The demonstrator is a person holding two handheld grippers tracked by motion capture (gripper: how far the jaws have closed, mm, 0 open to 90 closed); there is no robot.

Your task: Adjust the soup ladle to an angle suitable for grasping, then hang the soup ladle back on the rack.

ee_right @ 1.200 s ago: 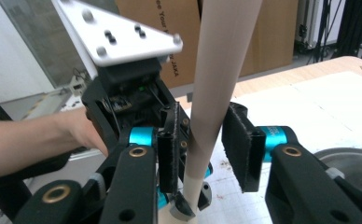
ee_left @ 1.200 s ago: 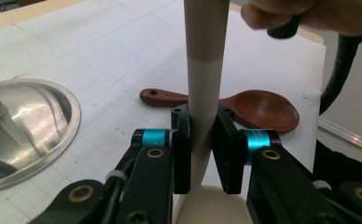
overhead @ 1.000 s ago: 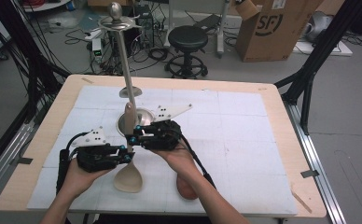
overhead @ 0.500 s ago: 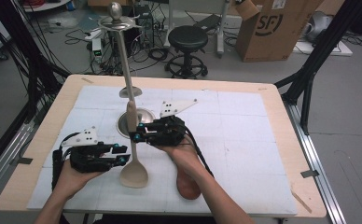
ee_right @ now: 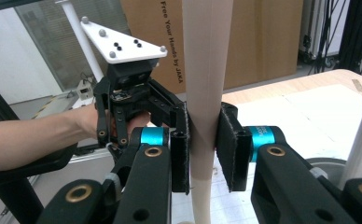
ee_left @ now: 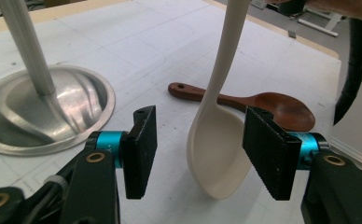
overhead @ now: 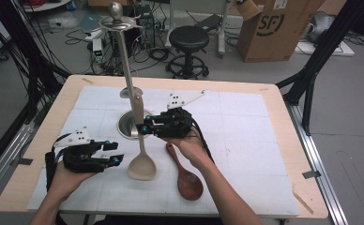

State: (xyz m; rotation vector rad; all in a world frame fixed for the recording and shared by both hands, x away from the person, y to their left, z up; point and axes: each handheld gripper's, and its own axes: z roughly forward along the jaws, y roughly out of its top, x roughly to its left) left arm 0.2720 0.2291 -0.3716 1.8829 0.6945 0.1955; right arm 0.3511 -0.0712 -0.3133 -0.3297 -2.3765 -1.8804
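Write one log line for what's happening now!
right gripper: shut on pale spoon handle | left gripper: jaws just opening around bowl | brown spoon: on table

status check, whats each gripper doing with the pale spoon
Right gripper clamped on pale spoon handle. Left gripper just opened, jaws clear of the bowl. Brown spoon and metal stand close by.

pale spoon [ee_right: 206,70] handle cut off at top edge, part hidden between right tongs [ee_right: 202,144]
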